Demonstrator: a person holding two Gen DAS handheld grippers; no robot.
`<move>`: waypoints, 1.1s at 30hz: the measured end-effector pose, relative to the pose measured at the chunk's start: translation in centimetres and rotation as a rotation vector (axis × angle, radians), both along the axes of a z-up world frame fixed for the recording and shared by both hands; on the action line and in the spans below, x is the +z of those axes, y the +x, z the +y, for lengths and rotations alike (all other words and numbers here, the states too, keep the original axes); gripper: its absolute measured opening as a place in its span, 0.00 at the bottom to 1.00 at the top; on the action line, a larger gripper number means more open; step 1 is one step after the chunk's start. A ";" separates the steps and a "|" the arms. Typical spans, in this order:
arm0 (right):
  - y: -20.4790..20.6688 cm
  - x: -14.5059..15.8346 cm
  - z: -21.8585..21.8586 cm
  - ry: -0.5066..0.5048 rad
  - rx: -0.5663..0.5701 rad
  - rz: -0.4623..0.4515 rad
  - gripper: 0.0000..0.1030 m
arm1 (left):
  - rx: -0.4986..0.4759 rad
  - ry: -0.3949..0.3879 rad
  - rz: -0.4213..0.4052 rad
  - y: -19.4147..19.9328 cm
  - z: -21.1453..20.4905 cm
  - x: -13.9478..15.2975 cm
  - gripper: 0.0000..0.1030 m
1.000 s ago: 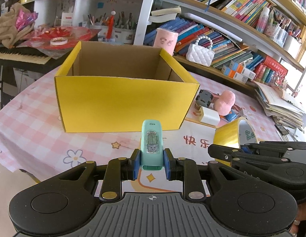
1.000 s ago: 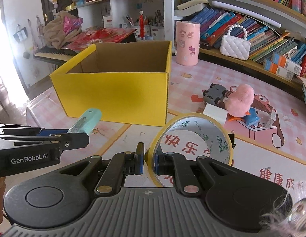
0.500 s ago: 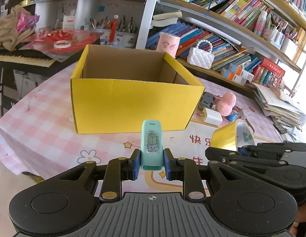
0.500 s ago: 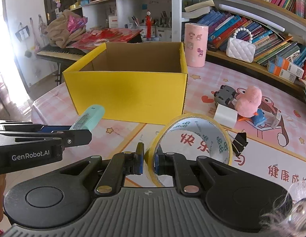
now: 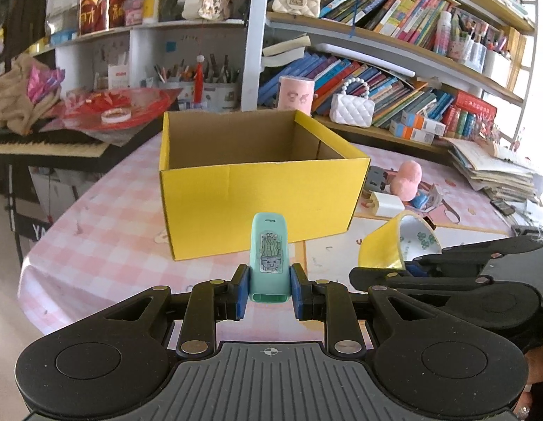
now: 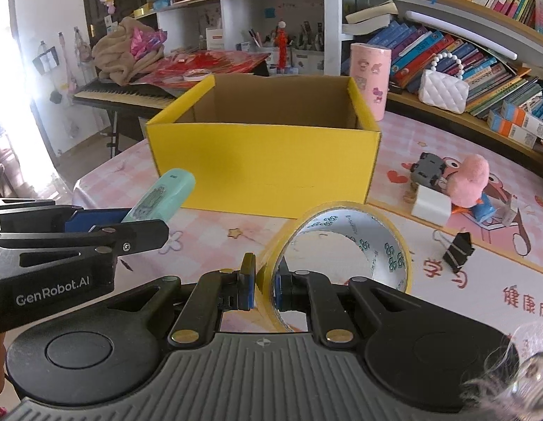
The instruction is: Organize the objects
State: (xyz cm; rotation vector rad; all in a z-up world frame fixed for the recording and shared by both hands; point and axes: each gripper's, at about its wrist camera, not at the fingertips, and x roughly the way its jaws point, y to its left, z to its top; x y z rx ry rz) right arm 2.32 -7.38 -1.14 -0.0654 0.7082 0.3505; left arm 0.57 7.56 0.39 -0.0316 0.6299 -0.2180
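My left gripper [image 5: 267, 293] is shut on a small mint-green case with a cactus sticker [image 5: 269, 256]; the case also shows in the right wrist view [image 6: 162, 194]. My right gripper [image 6: 262, 286] is shut on the wall of a yellow tape roll [image 6: 348, 242], which also shows in the left wrist view [image 5: 397, 244]. An open yellow cardboard box [image 5: 257, 189] stands ahead of both grippers on the pink checked table [image 5: 106, 231]; it also shows in the right wrist view [image 6: 267, 161]. What I see of its inside is bare. Both grippers hover above the table, short of the box.
Right of the box lie a pink plush toy [image 6: 469, 179], a grey toy car [image 6: 427, 168], a white block [image 6: 431, 205] and a black binder clip [image 6: 457, 251]. A pink cylinder [image 6: 369, 79] stands behind the box. Bookshelves line the back; a keyboard [image 6: 127, 89] sits at the left.
Both grippers have pulled back and risen, so the box looks smaller and farther. Each keeps its hold on its object.
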 end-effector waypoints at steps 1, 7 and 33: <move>-0.1 -0.1 0.2 0.001 0.000 0.001 0.10 | -0.002 0.004 -0.006 -0.1 0.1 0.1 0.22; -0.6 0.4 1.1 0.010 0.001 -0.022 0.10 | -0.004 0.013 -0.068 -0.5 0.6 1.1 0.22; 14.2 5.6 -0.1 0.122 0.211 -0.206 0.10 | 0.223 -0.038 -0.124 9.8 -0.7 4.4 0.22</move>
